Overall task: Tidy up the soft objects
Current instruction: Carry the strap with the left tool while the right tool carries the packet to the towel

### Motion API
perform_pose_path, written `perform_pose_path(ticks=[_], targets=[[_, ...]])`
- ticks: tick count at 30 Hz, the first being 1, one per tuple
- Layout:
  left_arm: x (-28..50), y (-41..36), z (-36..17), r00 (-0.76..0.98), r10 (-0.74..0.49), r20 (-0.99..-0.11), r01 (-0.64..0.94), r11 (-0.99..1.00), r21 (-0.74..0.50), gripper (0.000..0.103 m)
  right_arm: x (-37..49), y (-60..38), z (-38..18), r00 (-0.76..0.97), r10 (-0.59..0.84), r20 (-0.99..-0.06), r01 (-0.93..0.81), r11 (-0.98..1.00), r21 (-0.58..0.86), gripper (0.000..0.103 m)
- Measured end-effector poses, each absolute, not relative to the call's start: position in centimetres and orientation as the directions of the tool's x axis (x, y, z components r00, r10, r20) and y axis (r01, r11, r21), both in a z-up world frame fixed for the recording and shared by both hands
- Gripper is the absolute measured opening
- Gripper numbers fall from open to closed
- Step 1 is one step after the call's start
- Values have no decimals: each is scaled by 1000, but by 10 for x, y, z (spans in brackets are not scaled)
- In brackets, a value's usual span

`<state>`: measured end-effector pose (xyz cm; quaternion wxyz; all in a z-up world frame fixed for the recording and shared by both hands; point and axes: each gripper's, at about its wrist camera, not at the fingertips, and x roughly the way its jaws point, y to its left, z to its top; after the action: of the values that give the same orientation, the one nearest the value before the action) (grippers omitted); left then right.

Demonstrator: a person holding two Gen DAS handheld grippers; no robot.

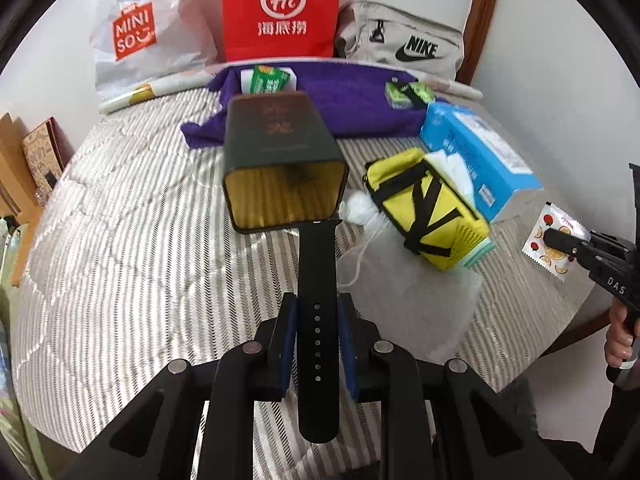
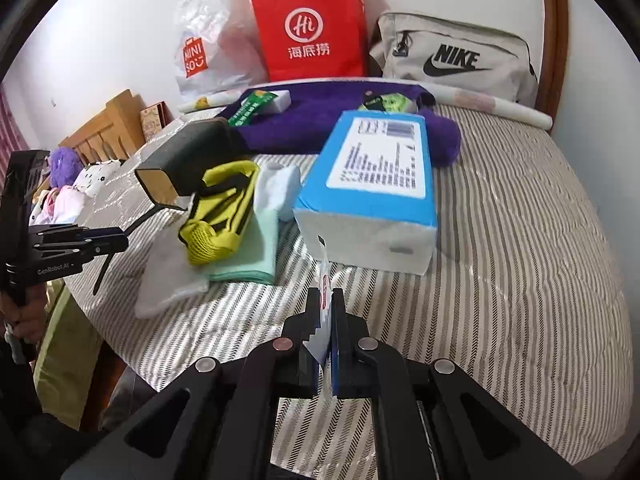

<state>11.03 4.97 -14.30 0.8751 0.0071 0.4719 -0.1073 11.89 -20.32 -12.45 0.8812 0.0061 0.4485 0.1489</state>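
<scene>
My left gripper [image 1: 317, 312] is shut on a black watch strap [image 1: 317, 272] and holds it above the striped bed [image 1: 120, 240]; the strap's far end reaches the open mouth of a dark green tin box [image 1: 280, 164] lying on its side. My right gripper [image 2: 327, 300] is shut on a small white fruit-print sachet [image 2: 325, 292], also seen from the left wrist view [image 1: 554, 240]. A yellow pouch with black straps [image 1: 428, 208] lies on a mint cloth [image 2: 256, 248] and a white fluffy cloth [image 1: 420, 292].
A blue tissue pack [image 2: 376, 184] lies right of the pouch. A purple towel [image 1: 320, 108] holds green packets [image 1: 266, 80]. A Miniso bag [image 1: 144, 28], a red paper bag [image 1: 282, 8] and a Nike bag [image 1: 404, 40] stand against the wall.
</scene>
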Motion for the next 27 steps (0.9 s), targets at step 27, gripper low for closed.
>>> perform_pose_path(ticks=[27], targets=[[203,72,-60,630,-225,-743,145,974,-173,19,238,-201,-44,598,375,-709,-339,919,200,4]])
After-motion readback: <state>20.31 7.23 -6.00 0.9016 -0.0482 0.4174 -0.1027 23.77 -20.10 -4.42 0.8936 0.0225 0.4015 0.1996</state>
